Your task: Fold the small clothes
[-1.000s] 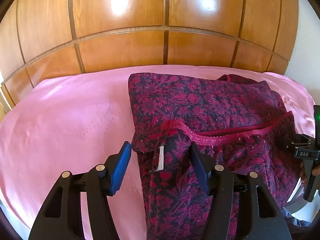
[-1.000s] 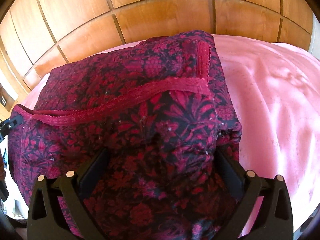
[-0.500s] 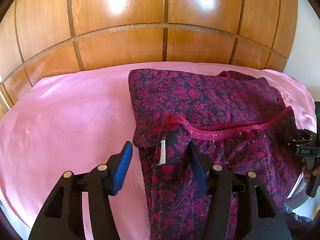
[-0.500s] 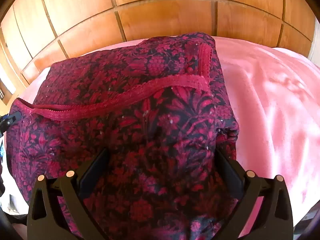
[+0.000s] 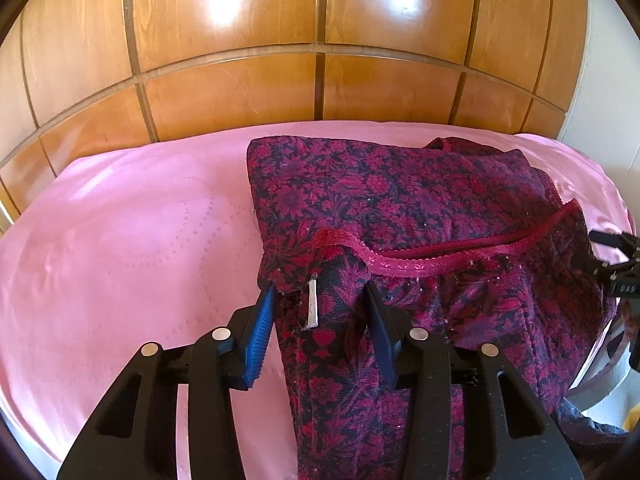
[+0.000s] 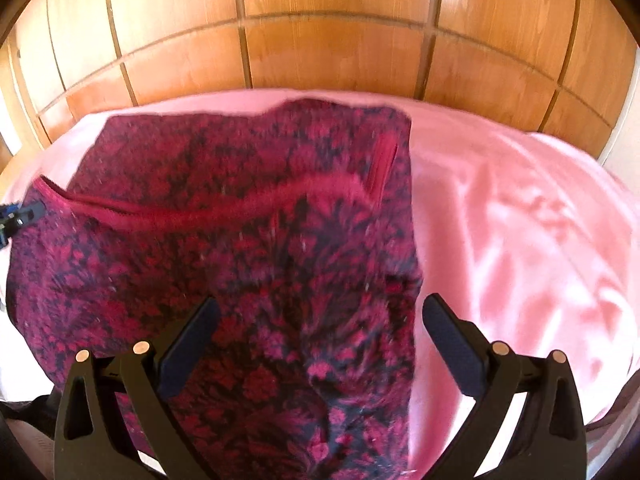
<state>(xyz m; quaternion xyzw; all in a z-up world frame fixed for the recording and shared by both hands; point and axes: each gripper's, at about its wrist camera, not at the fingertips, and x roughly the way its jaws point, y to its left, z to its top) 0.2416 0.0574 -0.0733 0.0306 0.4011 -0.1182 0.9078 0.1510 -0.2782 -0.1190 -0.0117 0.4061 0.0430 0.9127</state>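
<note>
A dark red and navy floral garment lies folded on the pink sheet, a red lace trim running across it. My left gripper straddles the near left corner of the fold, where a white tag hangs. Its jaws are closing; the blue pad just meets the cloth's edge. In the blurred right wrist view the garment fills the middle. My right gripper is wide open above its near right part, both pads bare. The right gripper also shows in the left wrist view, at the cloth's right edge.
Glossy wooden panels rise directly behind the bed. Bare pink sheet stretches to the right of the garment and to its left. The left gripper's tip shows at the left edge of the right wrist view.
The left jaws have narrowed around the tagged corner. The right gripper has risen and drawn back: cloth that covered its fingers now lies below them, pads uncovered.
</note>
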